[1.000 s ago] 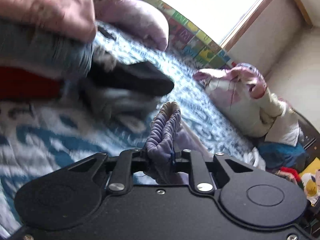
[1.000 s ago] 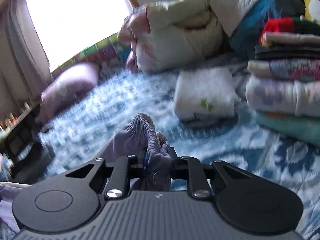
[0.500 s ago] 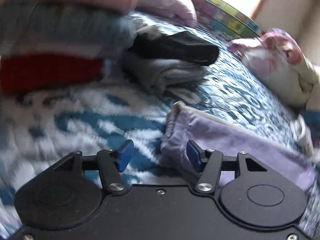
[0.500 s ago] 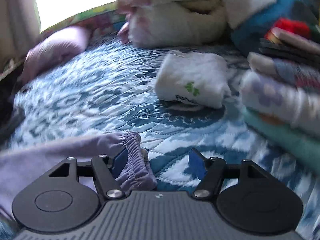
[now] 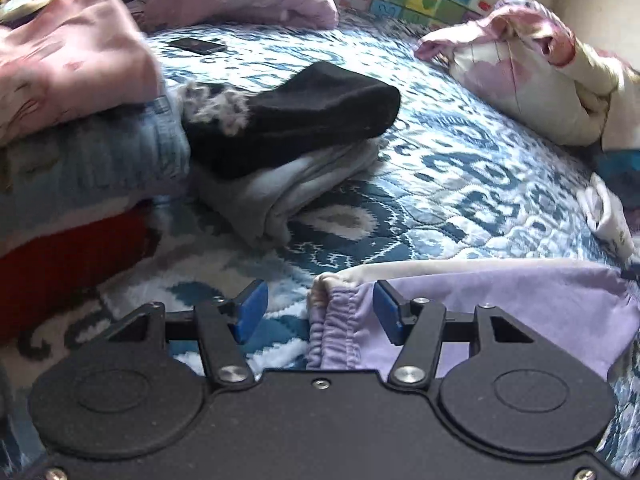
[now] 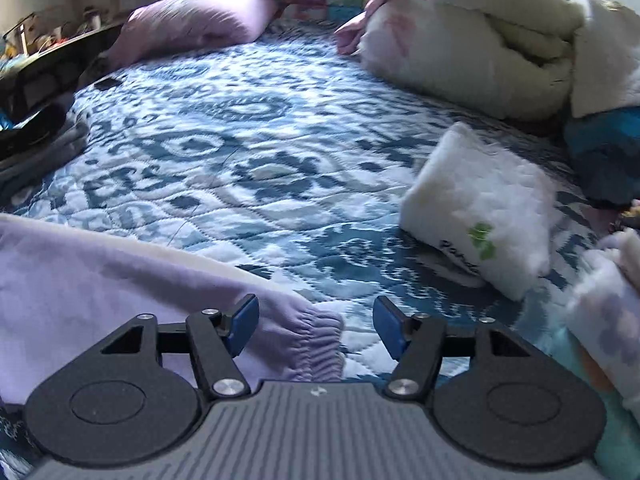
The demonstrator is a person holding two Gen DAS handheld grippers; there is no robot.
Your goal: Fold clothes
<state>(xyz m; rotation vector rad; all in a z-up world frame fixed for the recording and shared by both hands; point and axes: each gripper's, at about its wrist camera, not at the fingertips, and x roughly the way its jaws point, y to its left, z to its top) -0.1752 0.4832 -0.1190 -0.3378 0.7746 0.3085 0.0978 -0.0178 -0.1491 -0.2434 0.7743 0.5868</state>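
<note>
Both grippers, left (image 5: 316,312) and right (image 6: 316,326), hover jaws spread over the lilac garment (image 5: 500,312) lying flat on the bed (image 6: 260,160), likely between folds.

The pants (image 5: 500,304) are lying flat on the bed (image 5: 440,168). Left of the pants, a pile of clothes (image 5: 80,128) is sitting. Behind the pants, a hat (image 5: 304,116) is resting on a folded cloth (image 5: 288,188). Right of the pants, a folded towel (image 6: 480,208) is lying.
</note>
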